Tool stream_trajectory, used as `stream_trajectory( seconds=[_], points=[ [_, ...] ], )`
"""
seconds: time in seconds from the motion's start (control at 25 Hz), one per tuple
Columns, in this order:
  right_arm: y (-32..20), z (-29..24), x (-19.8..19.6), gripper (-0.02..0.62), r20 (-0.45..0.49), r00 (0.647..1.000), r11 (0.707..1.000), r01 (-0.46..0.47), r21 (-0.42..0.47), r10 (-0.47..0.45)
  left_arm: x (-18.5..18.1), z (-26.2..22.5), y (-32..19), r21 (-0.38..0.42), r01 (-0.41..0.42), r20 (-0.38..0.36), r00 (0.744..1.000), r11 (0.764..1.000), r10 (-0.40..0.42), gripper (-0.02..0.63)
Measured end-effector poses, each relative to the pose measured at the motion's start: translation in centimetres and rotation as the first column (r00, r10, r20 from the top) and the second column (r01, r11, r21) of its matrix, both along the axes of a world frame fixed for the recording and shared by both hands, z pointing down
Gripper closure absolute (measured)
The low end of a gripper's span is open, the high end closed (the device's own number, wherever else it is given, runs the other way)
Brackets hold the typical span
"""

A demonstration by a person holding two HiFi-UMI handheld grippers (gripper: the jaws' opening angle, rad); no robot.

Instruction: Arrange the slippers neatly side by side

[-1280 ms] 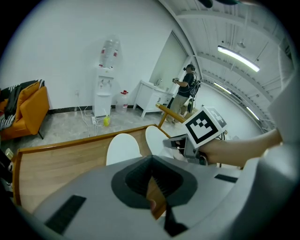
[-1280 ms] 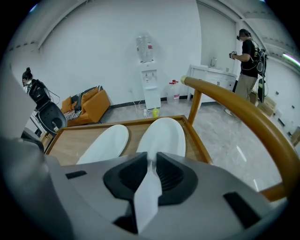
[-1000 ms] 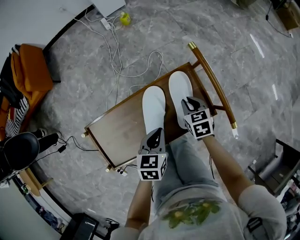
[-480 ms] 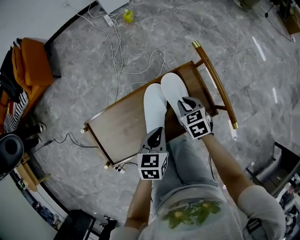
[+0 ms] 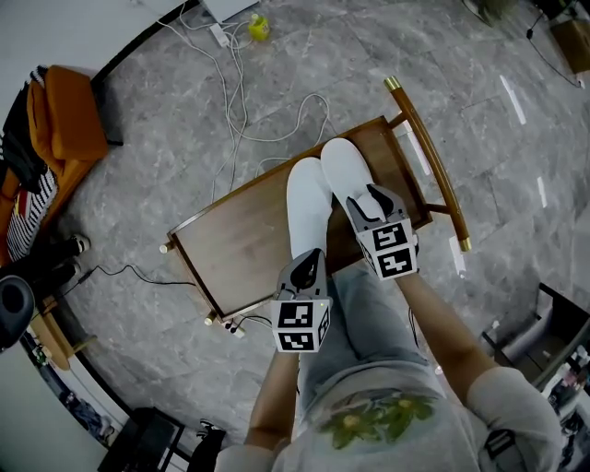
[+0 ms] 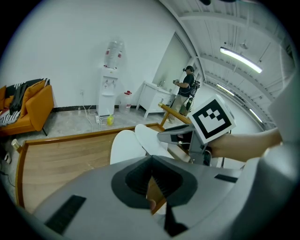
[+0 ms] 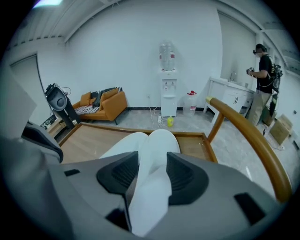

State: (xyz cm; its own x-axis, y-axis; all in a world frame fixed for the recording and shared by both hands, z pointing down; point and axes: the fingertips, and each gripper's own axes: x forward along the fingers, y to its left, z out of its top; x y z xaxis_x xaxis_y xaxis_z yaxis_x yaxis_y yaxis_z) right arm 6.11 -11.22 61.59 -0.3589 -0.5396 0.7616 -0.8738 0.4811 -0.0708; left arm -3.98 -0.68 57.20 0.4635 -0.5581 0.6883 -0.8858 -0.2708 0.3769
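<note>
Two white slippers lie on a wooden bench [image 5: 230, 241], toes pointing away from me. The left slipper [image 5: 308, 205] and the right slipper [image 5: 347, 173] touch along their sides, the right one set a little further ahead. My right gripper [image 5: 372, 205] is at the right slipper's heel [image 7: 149, 187]; its jaws are opening, with the heel between the pads and a gap showing on the left side. My left gripper [image 5: 304, 269] stays at the left slipper's heel, jaws closed to a thin slit with only wood showing through it [image 6: 152, 161].
A curved wooden rail with brass ends [image 5: 431, 157] runs along the bench's right side. Cables [image 5: 238, 101] and a yellow object [image 5: 259, 28] lie on the grey floor beyond. An orange sofa [image 5: 60, 120] stands at the left. A person [image 7: 260, 79] stands far back.
The right slipper has slid left until it lies against the left slipper, and my right gripper went with it. The left gripper has hardly moved.
</note>
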Motion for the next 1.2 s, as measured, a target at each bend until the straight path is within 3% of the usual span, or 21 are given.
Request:
stream_trajectory(
  seconds=[0.12,0.4,0.76,1.2],
  points=[
    [0.8,-1.0,-1.6,0.403,0.048,0.999,1.0,0.004,0.022,-0.005,-0.3,-0.1,0.3,0.003,0.011,0.001,1.0,1.0,-0.011,0.591],
    [3.0,0.2,-5.0,0.4,0.1,0.994,0.998,0.047,-0.047,-0.042,-1.6,-0.1,1.1,0.005,0.041,0.007,0.999,0.999,-0.042,0.591],
    [3.7,2.4,-6.3,0.396,0.186,0.982,0.984,-0.002,-0.18,0.036,-2.3,0.4,2.5,-0.014,0.065,0.009,0.998,0.998,-0.065,0.591],
    [3.7,5.5,-7.6,0.41,0.185,0.978,0.964,-0.047,-0.262,0.098,-2.6,0.7,3.2,-0.022,0.08,0.006,0.997,0.997,-0.08,0.592]
  ],
)
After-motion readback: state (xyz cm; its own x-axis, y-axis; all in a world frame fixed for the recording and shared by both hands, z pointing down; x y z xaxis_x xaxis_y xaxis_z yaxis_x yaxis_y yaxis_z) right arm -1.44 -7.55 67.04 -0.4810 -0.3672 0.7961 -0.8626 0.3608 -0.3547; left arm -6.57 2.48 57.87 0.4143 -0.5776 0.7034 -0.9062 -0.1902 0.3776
